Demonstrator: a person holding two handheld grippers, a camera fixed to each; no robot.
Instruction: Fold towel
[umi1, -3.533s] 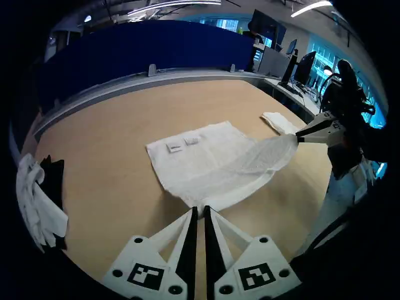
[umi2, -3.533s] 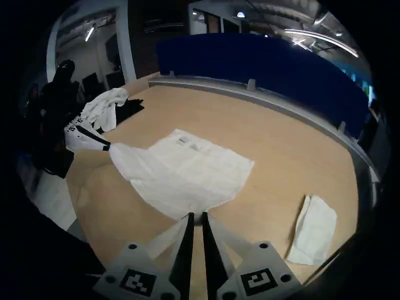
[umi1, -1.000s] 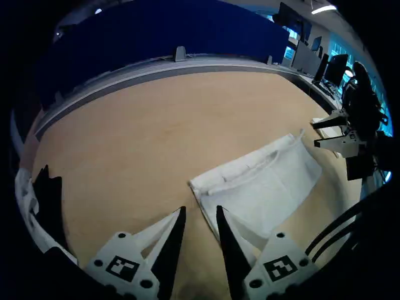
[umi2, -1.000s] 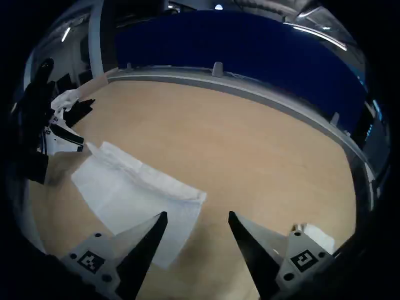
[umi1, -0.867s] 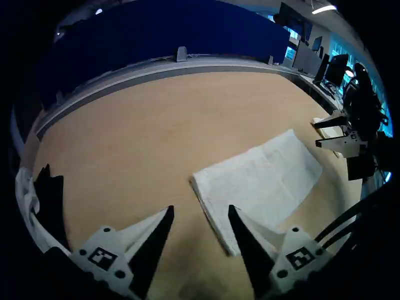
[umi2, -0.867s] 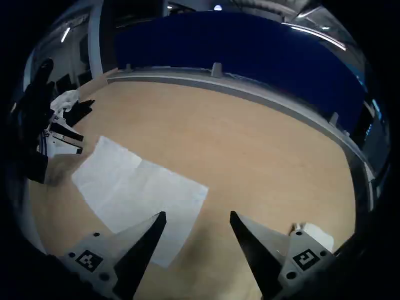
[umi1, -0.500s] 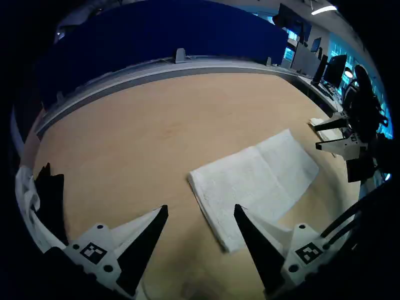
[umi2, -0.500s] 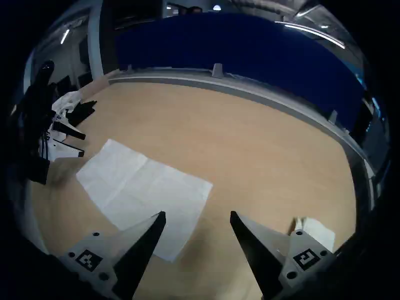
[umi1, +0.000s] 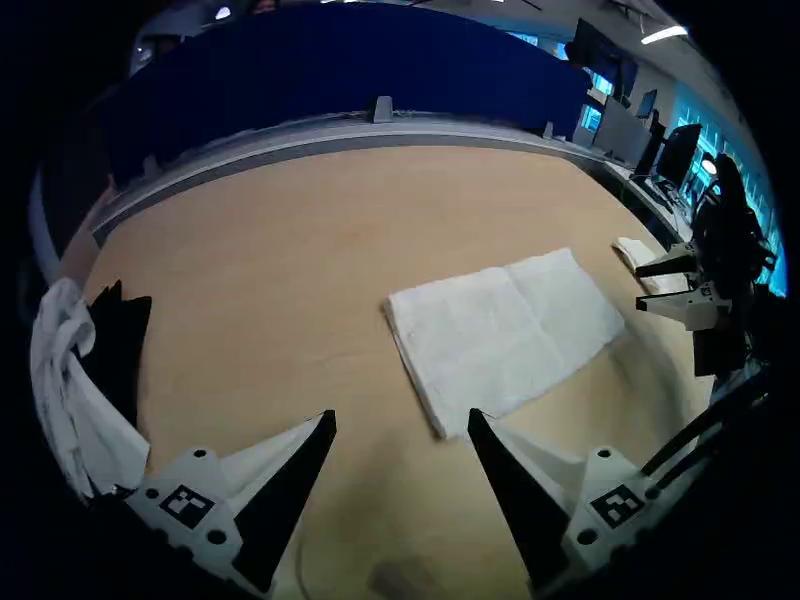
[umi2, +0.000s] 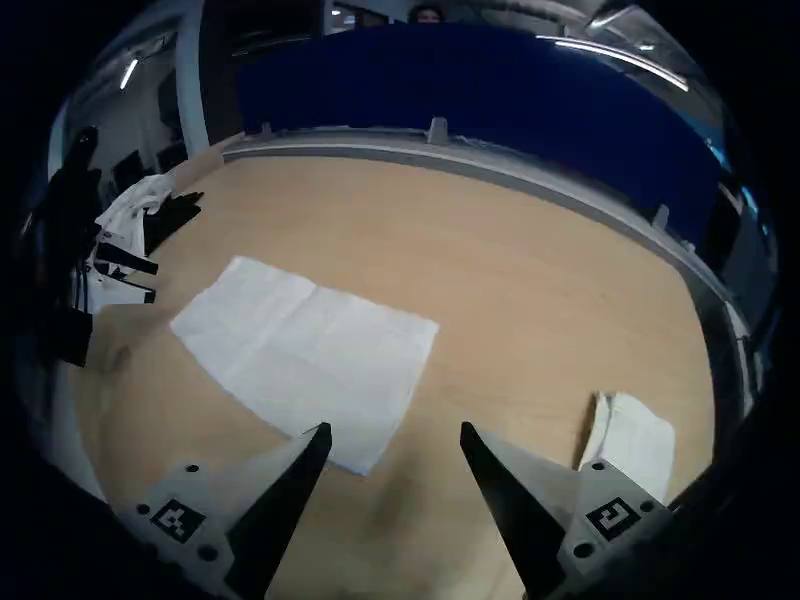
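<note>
The left gripper (umi1: 400, 411) and right gripper (umi2: 393, 427) have let go of the towel (umi1: 505, 335) and pulled back from it, fingers spread wide. It now lies flat on the table (umi1: 280, 260), folded in half. One fold looks done.

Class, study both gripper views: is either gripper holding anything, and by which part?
Nothing is held. The left gripper and the right gripper both have open jaws; the towel lies flat on the table.
</note>
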